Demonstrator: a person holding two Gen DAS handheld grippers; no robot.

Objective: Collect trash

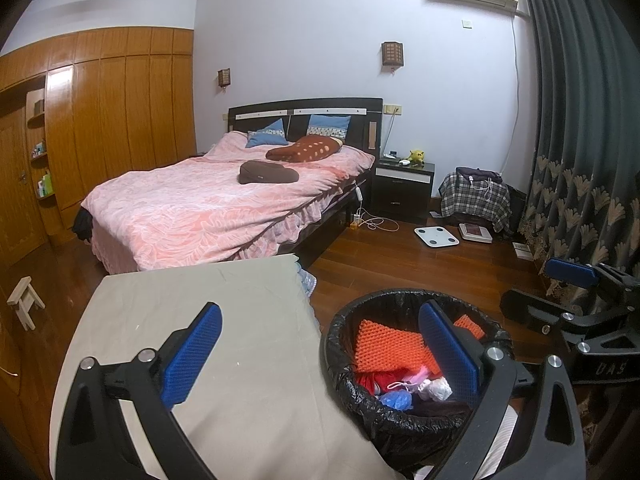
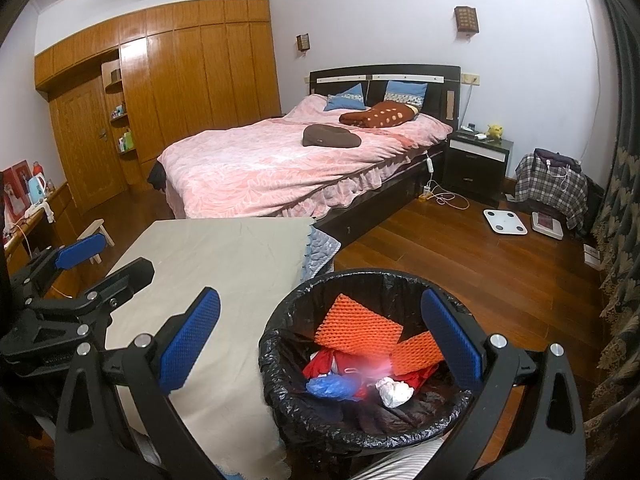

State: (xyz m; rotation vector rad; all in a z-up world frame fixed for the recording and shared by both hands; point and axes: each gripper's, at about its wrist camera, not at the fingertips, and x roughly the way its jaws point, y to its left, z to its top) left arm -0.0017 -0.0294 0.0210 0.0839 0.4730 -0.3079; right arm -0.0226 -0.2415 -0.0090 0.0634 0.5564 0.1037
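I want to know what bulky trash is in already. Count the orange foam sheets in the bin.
2. One orange foam sheet lies toward the back of the trash bin; the other lies beside it, nearer the right tool's right finger. More may be buried underneath.

pink blur (image 2: 376, 372) over bin trash, curtain (image 1: 580, 120) cropped

The right gripper (image 1: 568, 280) body carries mirrored, unclear lettering.
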